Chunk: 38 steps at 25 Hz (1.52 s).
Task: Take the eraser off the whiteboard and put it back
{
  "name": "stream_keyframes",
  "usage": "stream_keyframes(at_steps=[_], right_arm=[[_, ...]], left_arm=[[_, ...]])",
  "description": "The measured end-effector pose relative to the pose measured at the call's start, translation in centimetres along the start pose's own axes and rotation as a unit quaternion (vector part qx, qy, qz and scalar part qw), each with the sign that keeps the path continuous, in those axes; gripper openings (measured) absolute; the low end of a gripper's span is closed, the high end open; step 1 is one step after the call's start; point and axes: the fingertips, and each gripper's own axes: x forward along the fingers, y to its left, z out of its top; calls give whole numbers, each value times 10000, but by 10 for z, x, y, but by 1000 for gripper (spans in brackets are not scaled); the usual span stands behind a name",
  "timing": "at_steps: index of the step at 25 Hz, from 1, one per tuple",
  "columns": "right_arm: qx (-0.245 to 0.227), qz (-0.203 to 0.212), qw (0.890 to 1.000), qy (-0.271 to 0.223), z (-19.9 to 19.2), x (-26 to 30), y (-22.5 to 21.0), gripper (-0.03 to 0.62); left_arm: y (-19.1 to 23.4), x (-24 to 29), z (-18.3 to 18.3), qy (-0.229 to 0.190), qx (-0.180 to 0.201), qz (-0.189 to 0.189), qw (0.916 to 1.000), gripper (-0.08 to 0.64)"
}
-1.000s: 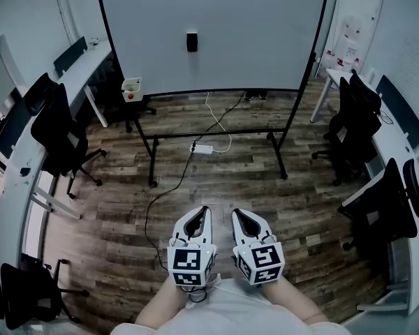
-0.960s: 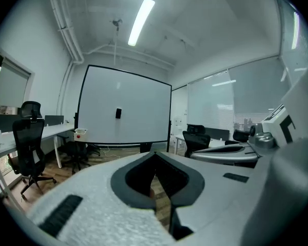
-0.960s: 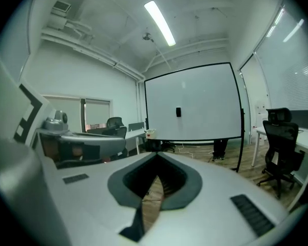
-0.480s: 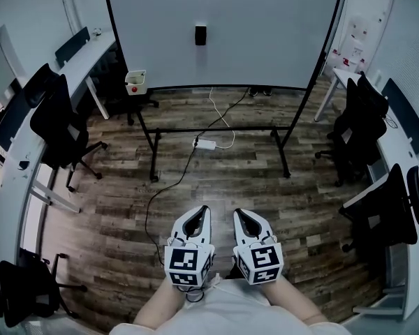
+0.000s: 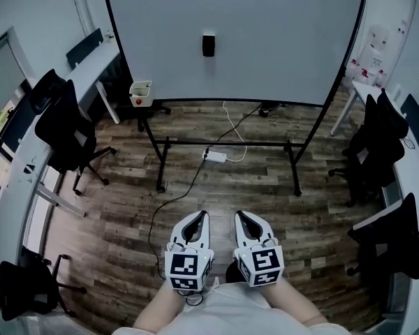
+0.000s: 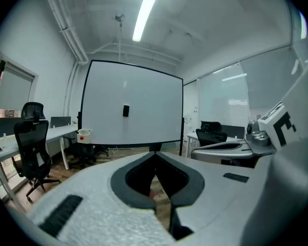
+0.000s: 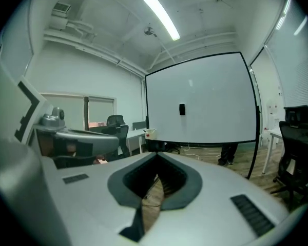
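Note:
A small black eraser (image 5: 209, 45) sticks on the big whiteboard (image 5: 265, 26) on a black rolling stand, far ahead of me. Both grippers are held side by side low in the head view, well short of the board. My left gripper (image 5: 197, 217) is shut with nothing in it, and my right gripper (image 5: 242, 217) is also shut and empty. In the left gripper view the eraser (image 6: 126, 110) shows beyond the left gripper (image 6: 155, 155). The right gripper view has the eraser (image 7: 181, 109) above the right gripper (image 7: 156, 156).
The stand's crossbar and feet (image 5: 227, 144) cross the wood floor, with a power strip (image 5: 215, 156) and cables beside them. A white box with a red button (image 5: 140, 92) hangs at the board's lower left. Black office chairs (image 5: 63, 128) and desks (image 5: 28, 166) line both sides.
The whiteboard and eraser have drawn nearer and slid right and down in the head view as I moved toward them. Both grippers stay shut, side by side.

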Motion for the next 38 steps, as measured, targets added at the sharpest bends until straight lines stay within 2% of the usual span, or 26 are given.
stream_keyframes(at_steps=[6,12,16,25,30,38], right_arm=[[105,240,9996,-87,26,49,-68,26],[-328,81,9991,-260,49,91,-134,26],[-194,91,9995,-214,54,117,-163,26],[-108,-42,9998,-148,67,189,-195,26],[-115,-264,9994,-202,87,246,-211,26],[28,-628,9971,-421,125,343,-214,28]], left_arm=[[2,81,31,-177,-89,84,9998,17],[8,151,57,-297,-146,254,9991,17],[15,186,65,-255,-163,294,9991,17],[58,258,82,-262,-157,195,9993,17],[98,306,96,-310,-181,14,9994,17],[175,384,131,-422,4,-360,9985,17]])
